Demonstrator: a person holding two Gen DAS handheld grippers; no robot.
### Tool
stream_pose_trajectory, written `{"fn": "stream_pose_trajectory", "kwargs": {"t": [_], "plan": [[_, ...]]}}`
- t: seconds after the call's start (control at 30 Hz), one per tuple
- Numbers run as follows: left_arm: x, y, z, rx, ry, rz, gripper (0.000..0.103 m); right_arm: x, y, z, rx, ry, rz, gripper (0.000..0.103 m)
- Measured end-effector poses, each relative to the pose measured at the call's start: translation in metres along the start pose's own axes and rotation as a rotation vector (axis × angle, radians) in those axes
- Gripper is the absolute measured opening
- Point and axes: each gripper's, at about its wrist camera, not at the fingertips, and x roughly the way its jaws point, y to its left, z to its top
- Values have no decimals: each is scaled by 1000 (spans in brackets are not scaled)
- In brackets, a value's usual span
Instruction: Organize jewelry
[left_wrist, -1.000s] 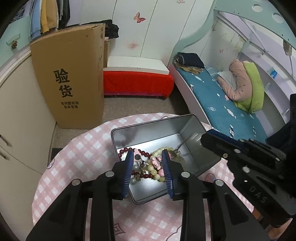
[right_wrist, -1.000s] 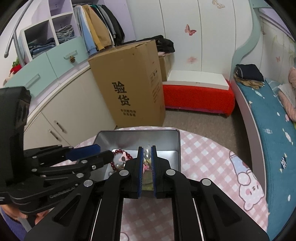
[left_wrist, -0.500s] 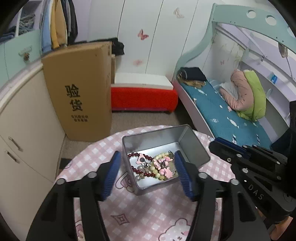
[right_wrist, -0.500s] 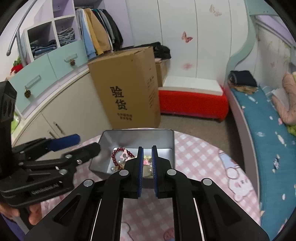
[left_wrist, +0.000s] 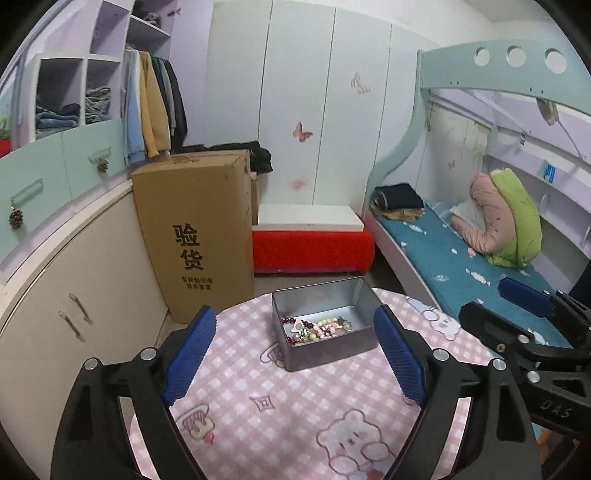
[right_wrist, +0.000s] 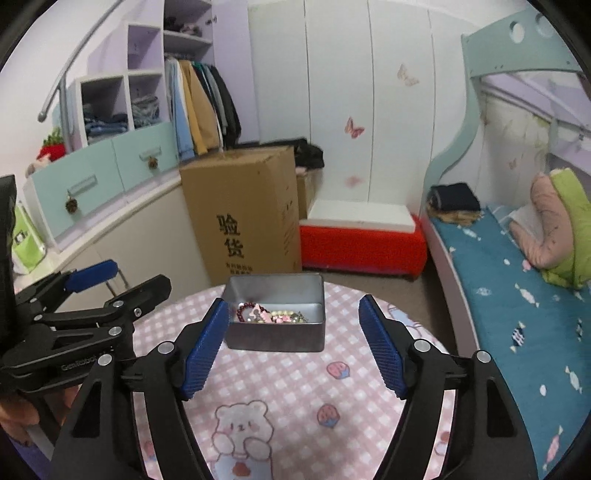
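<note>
A grey metal tin (left_wrist: 328, 350) (right_wrist: 275, 338) stands open on the round table with the pink checked cloth (left_wrist: 295, 410) (right_wrist: 288, 384). Inside lie bead bracelets (left_wrist: 319, 329) (right_wrist: 271, 315): dark red, cream and pink pieces in a pile. My left gripper (left_wrist: 293, 354) is wide open and empty, held back above the table on the near side of the tin. My right gripper (right_wrist: 293, 347) is also wide open and empty, just short of the tin. Each gripper shows at the edge of the other's view.
A tall cardboard box (left_wrist: 195, 232) stands on the floor behind the table. A red bench with a white top (left_wrist: 312, 240) sits further back. A bed (left_wrist: 461, 266) runs along the right. Cupboards (left_wrist: 74, 295) curve along the left.
Both grippers have pulled up and back from the tin. The left one opened from narrow to wide. The right one went from shut to wide open. The jewelry stays in the tin.
</note>
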Motion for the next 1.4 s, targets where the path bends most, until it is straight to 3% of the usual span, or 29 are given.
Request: {"fn": "stream_pose_trajectory", "kwargs": {"t": [0.1,0.3,0.7,1.4], "plan": [[-27,-4,-7,-2,-44,16,95,-31,4,-6,-4,-44,-16,79],[-70,-12,-19,7,-96,3,96,-76,13,-17,-19,-95,-35,83],[-138,-25,-33,48,-220,64,96,-145,33,-31,-67,-196,-83,84],[-188,-42,-41,72,-398,74,96,-201,34,-41,-68,-308,-113,87]]}}
